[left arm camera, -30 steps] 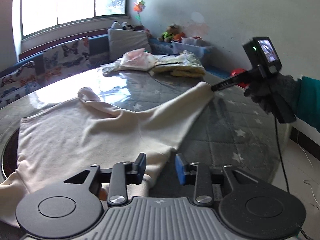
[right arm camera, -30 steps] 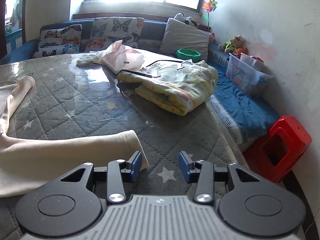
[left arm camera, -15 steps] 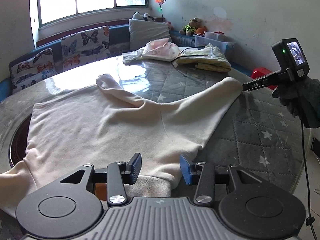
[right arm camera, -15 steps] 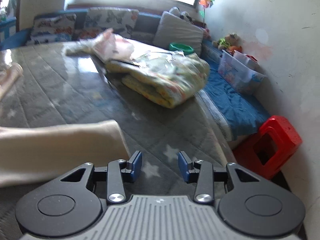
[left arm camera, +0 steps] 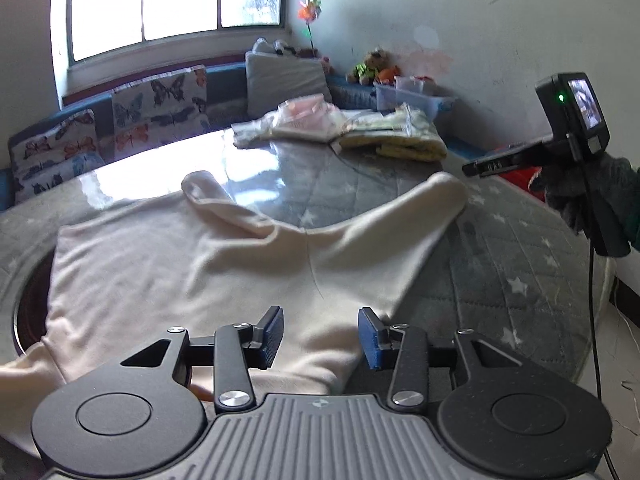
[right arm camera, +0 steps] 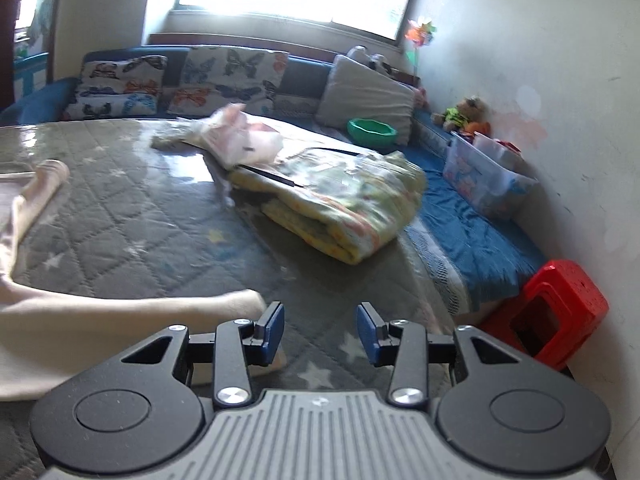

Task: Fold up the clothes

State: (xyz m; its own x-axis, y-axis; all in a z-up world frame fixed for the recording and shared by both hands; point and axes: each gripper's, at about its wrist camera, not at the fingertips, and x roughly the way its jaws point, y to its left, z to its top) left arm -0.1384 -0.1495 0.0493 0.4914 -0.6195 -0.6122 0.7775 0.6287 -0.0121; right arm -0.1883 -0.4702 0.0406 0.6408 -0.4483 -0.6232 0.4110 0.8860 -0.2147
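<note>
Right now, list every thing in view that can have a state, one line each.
cream garment: spread on the table, unfolded, one sleeve doubled across it, the other stretched out.
left gripper: open, above the garment's near edge, gripping nothing.
right gripper: open, beside the outstretched sleeve's cuff, gripping nothing.
yellow blanket: folded, on the table's far side.
plastic bag: crumpled, lying beside the blanket.
red stool: upright on the floor.

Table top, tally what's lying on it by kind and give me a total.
Cream garment: 1
Pink bag: 1
Folded yellow blanket: 1
Total: 3
</note>
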